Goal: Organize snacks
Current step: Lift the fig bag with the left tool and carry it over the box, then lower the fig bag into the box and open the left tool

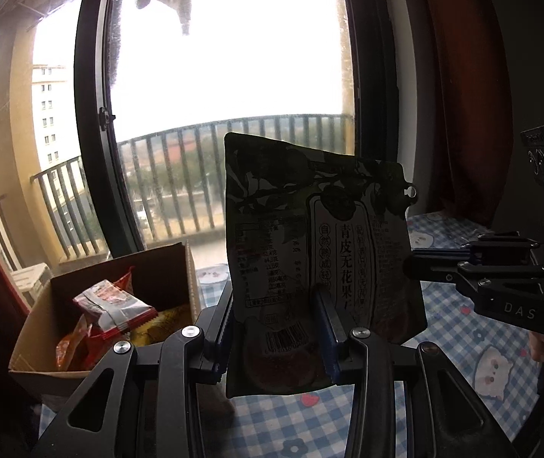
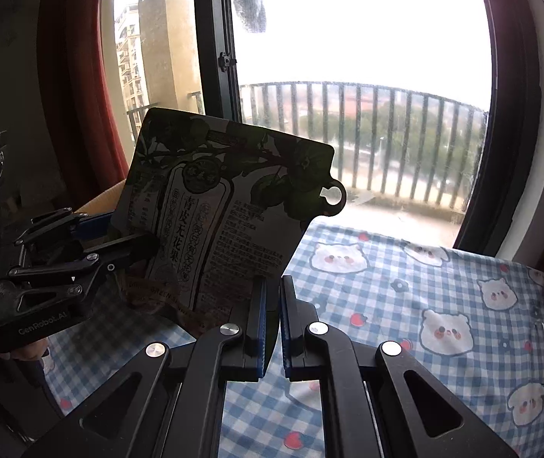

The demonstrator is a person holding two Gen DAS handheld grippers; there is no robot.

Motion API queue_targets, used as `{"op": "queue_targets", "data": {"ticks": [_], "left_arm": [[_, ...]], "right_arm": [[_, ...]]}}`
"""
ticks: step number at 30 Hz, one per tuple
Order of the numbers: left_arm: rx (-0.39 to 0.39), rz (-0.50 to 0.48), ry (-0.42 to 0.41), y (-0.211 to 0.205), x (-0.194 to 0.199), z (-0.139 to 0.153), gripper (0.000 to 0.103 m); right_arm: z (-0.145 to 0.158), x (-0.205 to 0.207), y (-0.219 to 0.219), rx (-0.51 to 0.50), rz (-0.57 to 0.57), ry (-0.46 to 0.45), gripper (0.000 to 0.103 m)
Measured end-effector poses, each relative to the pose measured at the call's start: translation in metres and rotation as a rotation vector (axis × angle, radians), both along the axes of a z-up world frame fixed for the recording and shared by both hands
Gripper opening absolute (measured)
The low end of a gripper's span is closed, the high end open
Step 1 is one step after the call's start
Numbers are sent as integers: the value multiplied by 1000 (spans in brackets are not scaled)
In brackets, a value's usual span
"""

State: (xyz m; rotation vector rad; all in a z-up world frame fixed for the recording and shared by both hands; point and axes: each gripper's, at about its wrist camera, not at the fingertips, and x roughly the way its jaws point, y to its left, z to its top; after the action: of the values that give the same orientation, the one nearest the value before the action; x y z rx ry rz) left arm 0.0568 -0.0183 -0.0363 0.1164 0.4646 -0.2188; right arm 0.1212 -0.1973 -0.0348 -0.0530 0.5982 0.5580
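1. the dark green flat foil snack pouch with a printed label and barcode (image 1: 310, 259) hangs in the air above the blue-and-white checked tablecloth with bear faces (image 2: 405, 286), carried by both tools at once and resting on nothing.
2. the left gripper (image 1: 276, 324) stands partly open around the pouch's lower end, its blue pads pressed to the two faces near the barcode.
3. the right gripper (image 2: 272, 305) is closed almost flat, pinching the pouch's thin lower side edge; in the left wrist view it reaches in from the right.
4. the pouch's long axis stands nearly upright, tilted a little, the notched hang-hole corner (image 2: 333, 194) uppermost on the right.
5. the open brown cardboard box holding red and yellow snack packets (image 1: 43, 305) sits at the tablecloth's far left edge by the window (image 1: 230, 57), left of the pouch and lower.
6. the left gripper is the nearer to the box, so i judge the carry goes leftward and down, with the right letting go first.
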Motion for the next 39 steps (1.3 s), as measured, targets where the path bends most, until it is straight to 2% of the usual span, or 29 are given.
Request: {"op": "queue_targets", "data": {"ticks": [7,18,23,28,31,32,33,34,35,36,38,39], "left_arm": [[-26,87,-64,53,5,16,38],[-21,196,-76,131,24,19,39],[-27,256,-21,163,37,4,40],[31,315,101,181,55,-33,43],[45,320,98,183,54,-39,44],[30,316,98,183,51,-37,55],[8,313,101,182,48,-34,76],[-13,311,91,181,45,-30,85],[-23,311,72,179,40,-26,91],[-21,310,58,174,36,-22,92],[-25,312,43,165,28,-15,95],[-38,307,36,162,23,-12,95]], "right_arm": [[18,16,53,14,62,-39,9],[20,55,136,67,152,-11,9],[14,63,172,87,190,27,9],[-4,68,205,48,213,89,9],[-9,69,215,22,185,85,9],[-9,69,214,12,170,94,13],[-9,68,214,-3,158,100,21],[-8,70,215,-18,141,104,30],[-7,69,213,-26,121,100,47],[-4,64,209,-26,98,84,74],[6,48,197,-6,48,13,90],[12,42,191,-1,34,-13,90]]}}
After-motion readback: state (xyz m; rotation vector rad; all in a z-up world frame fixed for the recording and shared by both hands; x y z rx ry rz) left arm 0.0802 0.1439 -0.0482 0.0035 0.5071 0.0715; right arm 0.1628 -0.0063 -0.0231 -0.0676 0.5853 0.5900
